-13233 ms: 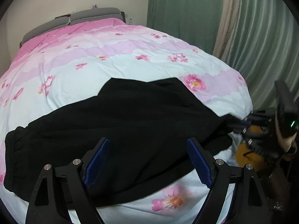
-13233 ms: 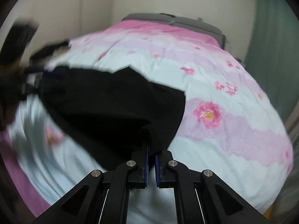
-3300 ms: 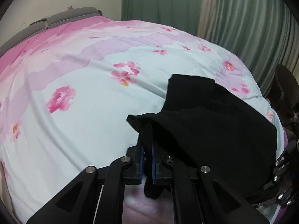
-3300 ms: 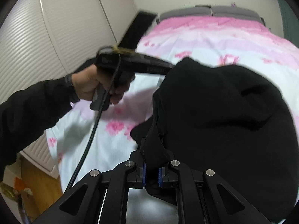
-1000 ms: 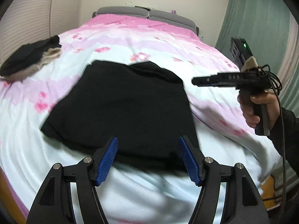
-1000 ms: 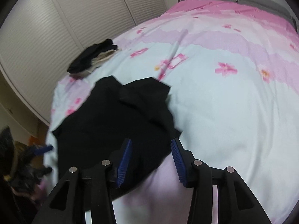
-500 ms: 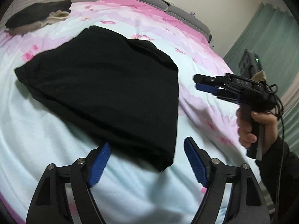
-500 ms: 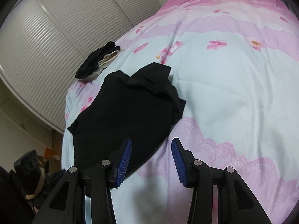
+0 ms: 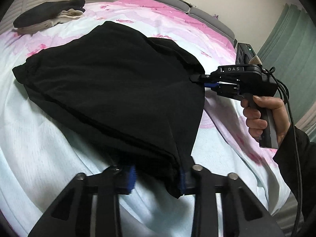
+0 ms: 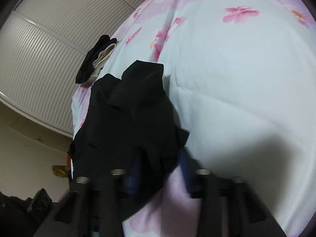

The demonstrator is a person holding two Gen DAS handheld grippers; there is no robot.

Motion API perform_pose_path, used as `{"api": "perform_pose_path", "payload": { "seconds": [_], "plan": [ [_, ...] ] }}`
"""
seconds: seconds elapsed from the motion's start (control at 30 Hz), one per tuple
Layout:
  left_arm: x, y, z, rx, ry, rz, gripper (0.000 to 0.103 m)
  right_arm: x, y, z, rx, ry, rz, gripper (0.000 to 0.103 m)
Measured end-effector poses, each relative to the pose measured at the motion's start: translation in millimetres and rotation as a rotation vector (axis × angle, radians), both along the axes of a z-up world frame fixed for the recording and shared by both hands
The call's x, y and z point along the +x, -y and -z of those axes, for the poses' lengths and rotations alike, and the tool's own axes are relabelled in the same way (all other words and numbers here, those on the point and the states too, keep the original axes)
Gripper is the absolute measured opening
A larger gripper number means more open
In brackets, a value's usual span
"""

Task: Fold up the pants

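The black pants (image 9: 110, 90) lie folded in a thick stack on the pink and pale blue floral bedspread (image 9: 39, 158). My left gripper (image 9: 157, 177) is open, its blue pads on either side of the stack's near corner. My right gripper (image 9: 201, 80) reaches the far right corner of the pants. In the right wrist view the right gripper (image 10: 161, 169) is open with the black pants (image 10: 128, 122) edge lying between its blurred fingers.
A small pile of black and beige clothes (image 9: 49, 13) sits at the bed's far left corner, also in the right wrist view (image 10: 98, 57). A slatted white wardrobe door (image 10: 49, 39) stands beside the bed. Green curtains (image 9: 292, 45) hang at the right.
Both grippers have moved in onto the folded pants: the left now straddles the near corner, the right now straddles the far corner. Both jaws have narrowed slightly.
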State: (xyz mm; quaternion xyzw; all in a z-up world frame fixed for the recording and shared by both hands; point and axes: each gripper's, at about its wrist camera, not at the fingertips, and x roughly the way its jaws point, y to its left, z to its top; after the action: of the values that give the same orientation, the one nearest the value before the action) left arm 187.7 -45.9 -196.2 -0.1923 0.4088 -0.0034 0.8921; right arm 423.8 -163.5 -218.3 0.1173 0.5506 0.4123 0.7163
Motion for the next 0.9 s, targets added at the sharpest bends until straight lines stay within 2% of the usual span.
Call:
{"api": "perform_pose_path", "payload": {
  "seconds": [0.1,0.23,0.4,0.43,0.47,0.5,0.57,0.6,0.7,0.8,0.9],
  "plan": [
    [-6,1,-1,0.013,0.01,0.029,0.02,0,3,-3,0.034,0.006,0.023,0.009],
    [-17,-1,0,0.009,0.006,0.049,0.019,-15,15,-20,0.04,0.063,0.056,0.007],
    [-19,-1,-2,0.002,-0.009,0.047,0.019,-28,27,-31,-0.041,0.138,0.075,0.007],
    [-21,-3,-7,-0.002,-0.01,0.047,0.02,-28,28,-31,-0.044,0.137,0.076,0.01],
    [-23,-4,-11,-0.004,-0.007,0.05,0.02,-30,29,-32,-0.055,0.136,0.087,0.023],
    [-27,-4,-15,-0.003,-0.006,0.054,0.025,-30,29,-34,-0.065,0.141,0.095,0.041],
    [-37,-9,-26,0.005,-0.006,0.067,0.037,-35,33,-44,-0.07,0.184,0.134,0.057],
    [-42,-15,-33,0.011,-0.002,0.07,0.045,-38,34,-47,-0.068,0.196,0.149,0.06],
    [-53,-40,-51,0.024,0.02,0.058,0.051,-50,38,-60,-0.062,0.196,0.197,0.062],
    [-55,-74,-71,0.073,0.055,0.063,0.066,-79,41,-66,-0.024,0.175,0.227,0.068],
    [-48,-109,-87,0.151,0.089,0.069,0.068,-114,35,-61,0.01,0.126,0.259,0.068]
  ]
}}
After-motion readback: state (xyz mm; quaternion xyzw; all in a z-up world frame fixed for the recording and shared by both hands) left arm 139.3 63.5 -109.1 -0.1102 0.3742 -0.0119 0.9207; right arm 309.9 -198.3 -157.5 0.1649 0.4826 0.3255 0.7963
